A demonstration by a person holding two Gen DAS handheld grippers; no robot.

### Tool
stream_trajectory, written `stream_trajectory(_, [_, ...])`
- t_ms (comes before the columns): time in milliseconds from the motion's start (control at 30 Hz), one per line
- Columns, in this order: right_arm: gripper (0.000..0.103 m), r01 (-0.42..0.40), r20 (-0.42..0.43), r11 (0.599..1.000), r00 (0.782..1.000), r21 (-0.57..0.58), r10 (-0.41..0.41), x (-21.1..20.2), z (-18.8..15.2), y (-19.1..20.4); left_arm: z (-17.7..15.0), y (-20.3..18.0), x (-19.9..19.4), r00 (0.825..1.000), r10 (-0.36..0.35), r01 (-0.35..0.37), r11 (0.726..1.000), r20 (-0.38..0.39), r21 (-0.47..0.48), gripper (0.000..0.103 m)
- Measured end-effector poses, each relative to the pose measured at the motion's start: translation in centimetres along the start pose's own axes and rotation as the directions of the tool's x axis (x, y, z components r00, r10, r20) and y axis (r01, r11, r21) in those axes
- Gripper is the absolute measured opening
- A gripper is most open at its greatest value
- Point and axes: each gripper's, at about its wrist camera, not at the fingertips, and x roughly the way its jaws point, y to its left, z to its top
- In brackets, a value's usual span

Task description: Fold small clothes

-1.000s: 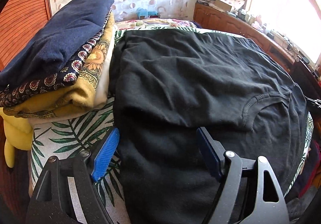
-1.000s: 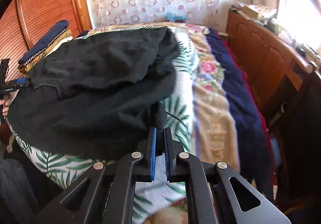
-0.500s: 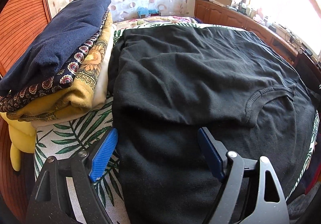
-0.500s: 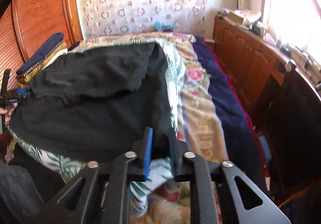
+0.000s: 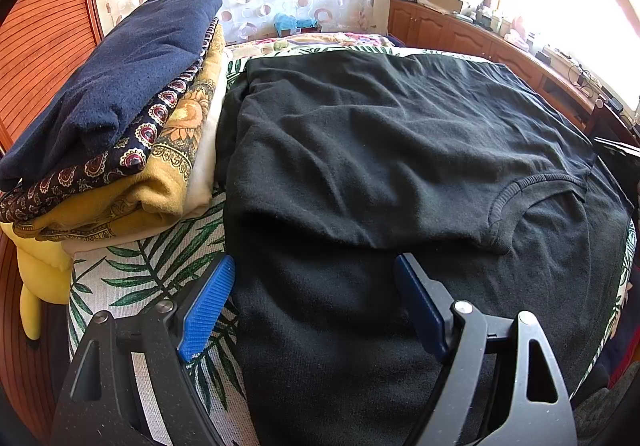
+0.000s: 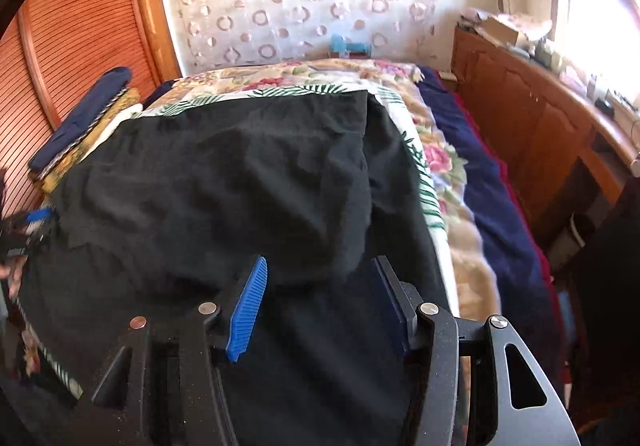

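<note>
- The bed (image 6: pixel 436 174) was the biggest thing, with a leaf-print cover (image 5: pixel 132 278) on top.
- A black shirt (image 5: pixel 380 150) lay spread over that cover and filled the middle of both views. One side was folded over onto the rest, with the neck hole (image 5: pixel 532 198) showing at about 3 o'clock in the left view.
- A pile of folded clothes (image 5: pixel 120 118) sat at about 10 o'clock from the shirt, just beside it.
- The left tongs (image 5: pixel 316 294) stood wide open at the 6 o'clock edge of the shirt. They held nothing; the cloth only lay under them.
- The right tongs (image 6: pixel 320 302) had just been opening and were about half open. The shirt lay beneath them, but the pads did not squeeze it.
- I think the first fold was just laid down and let go.
- The next move would likely need both tongs to pinch a fresh edge and bring it across for another fold, keeping the cloth flat.
</note>
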Motion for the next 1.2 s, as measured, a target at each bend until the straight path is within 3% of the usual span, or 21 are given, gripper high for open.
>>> stream_trajectory(300, [0.056,0.066,-0.064,0.998,0.996,0.005,-0.066,3.3,1.1,0.0,0.0,0.0,0.0,1.000,0.000,0.000,1.000,0.000,0.000,0.082])
stream_trajectory(600, [0.059,0.096,-0.039,0.995,0.994,-0.031,-0.098,3.6,1.2,1.3,-0.1,0.0,-0.1,1.000,-0.008,0.008,1.000,-0.001,0.005,0.082])
stream_trajectory(733, [0.059,0.104,-0.033,0.994,0.994,-0.029,-0.105,3.6,0.9,1.3,0.0,1.2,-0.6,0.999,-0.038,0.038,0.998,0.007,-0.055,0.082])
stream_trajectory(867, [0.059,0.103,-0.032,0.994,0.994,-0.025,-0.104,3.8,1.0,1.2,0.5,2.9,-2.1,0.994,-0.080,0.089,0.987,0.076,-0.131,0.082])
stream_trajectory(967, [0.059,0.100,-0.033,0.995,0.994,-0.023,-0.101,3.8,1.0,1.0,1.4,3.5,-2.6,0.990,-0.091,0.107,0.982,0.107,-0.158,0.072])
stream_trajectory(1100, [0.059,0.100,-0.033,0.995,0.994,-0.024,-0.101,3.7,0.9,1.0,2.6,3.4,-1.8,0.993,-0.070,0.084,0.985,0.097,-0.150,0.051])
stream_trajectory(1200, [0.059,0.100,-0.034,0.995,0.994,-0.025,-0.101,3.7,0.9,1.0,2.8,3.3,-0.9,0.996,-0.037,0.048,0.988,0.078,-0.145,0.046])
